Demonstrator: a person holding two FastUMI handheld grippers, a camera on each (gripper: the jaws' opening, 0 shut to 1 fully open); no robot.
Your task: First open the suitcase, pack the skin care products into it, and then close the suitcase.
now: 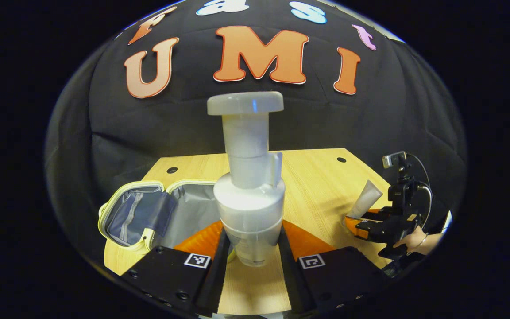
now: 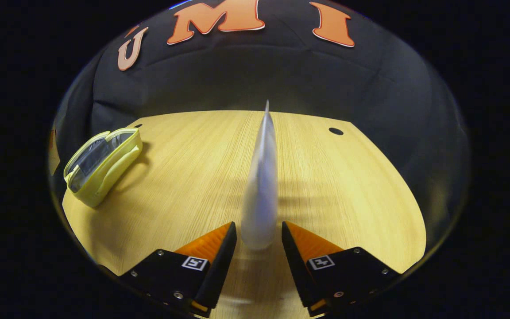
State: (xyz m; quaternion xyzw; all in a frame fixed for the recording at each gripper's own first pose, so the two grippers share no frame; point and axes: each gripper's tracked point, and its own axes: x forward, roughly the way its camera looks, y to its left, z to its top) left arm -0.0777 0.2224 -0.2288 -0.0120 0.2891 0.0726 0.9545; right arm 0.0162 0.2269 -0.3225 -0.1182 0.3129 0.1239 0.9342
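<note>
A white foam pump bottle [image 1: 248,195] stands upright between the fingers of my left gripper [image 1: 253,232], which is shut on its lower body. Behind it to the left lies the small yellow-green suitcase [image 1: 148,212], unzipped, with its grey lining and an inner pocket showing. In the right gripper view the suitcase [image 2: 102,164] sits at the table's far left. My right gripper [image 2: 259,230] is shut on a pale, slightly blurred tube [image 2: 261,177] that points up and away. In the left gripper view that same right gripper [image 1: 370,221] holds the tube [image 1: 365,199] at the right, with a hand behind it.
The light wooden table [image 2: 193,177] has two small dark holes [image 2: 335,131] near its back edge. Black cloth forms the wall behind it. A broad stretch of bare wood lies between the suitcase and the right gripper.
</note>
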